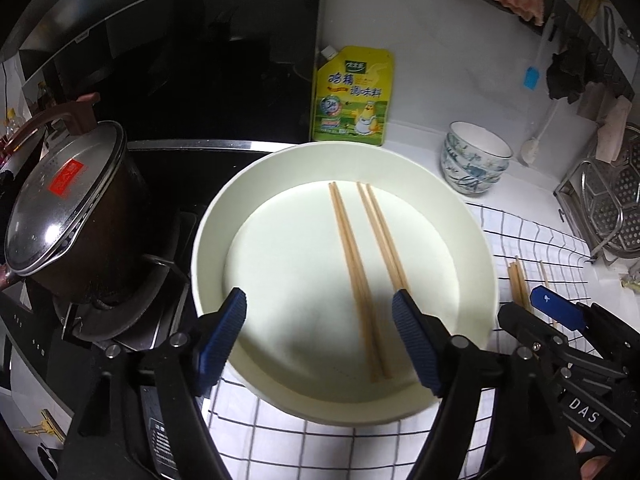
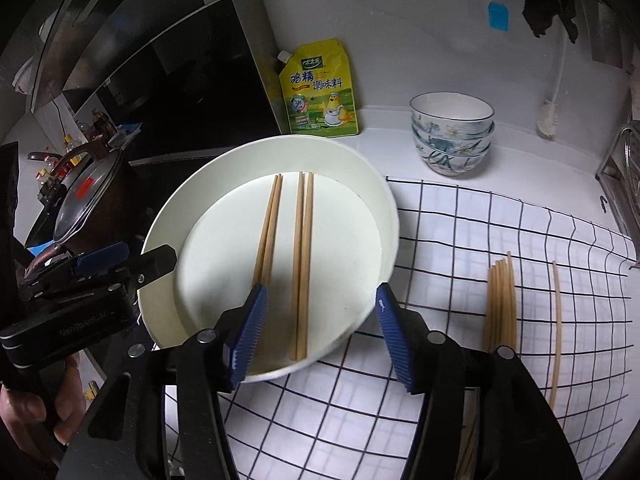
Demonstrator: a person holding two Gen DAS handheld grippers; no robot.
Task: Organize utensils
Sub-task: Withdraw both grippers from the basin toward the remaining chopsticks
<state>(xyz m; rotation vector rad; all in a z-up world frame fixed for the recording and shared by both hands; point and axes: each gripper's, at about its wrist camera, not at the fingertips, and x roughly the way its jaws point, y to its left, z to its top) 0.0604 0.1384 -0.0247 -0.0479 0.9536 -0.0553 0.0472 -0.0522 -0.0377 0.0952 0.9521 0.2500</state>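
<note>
A: How is the dish (image 2: 370, 200) to be judged, and what is held in it?

B: It is taken to be light, thin-walled and easily tipped on the checked cloth (image 2: 460, 240). Two pairs of chopsticks (image 2: 302, 264) are laid flat in it, side by side, apart from each other.

A: And the bowls (image 2: 452, 136)?

B: Three are stacked behind the dish, to its right. The top one is seen empty; they are judged fragile.

A: What is left to organize?

B: A loose bundle (image 2: 502, 300) is seen on the cloth to the right of the dish, with a paler single stick (image 2: 556, 320) just beyond it.

A: How would those handle?

B: As light, stiff, smooth and prone to roll. A pinch across the middle of the bundle is advised, so that nothing tilts out.

A: The grippers?

B: The left gripper (image 1: 320, 340) and the right gripper (image 2: 322, 332) are held over the near rim of the dish, jaws spread, nothing gripped.
</note>
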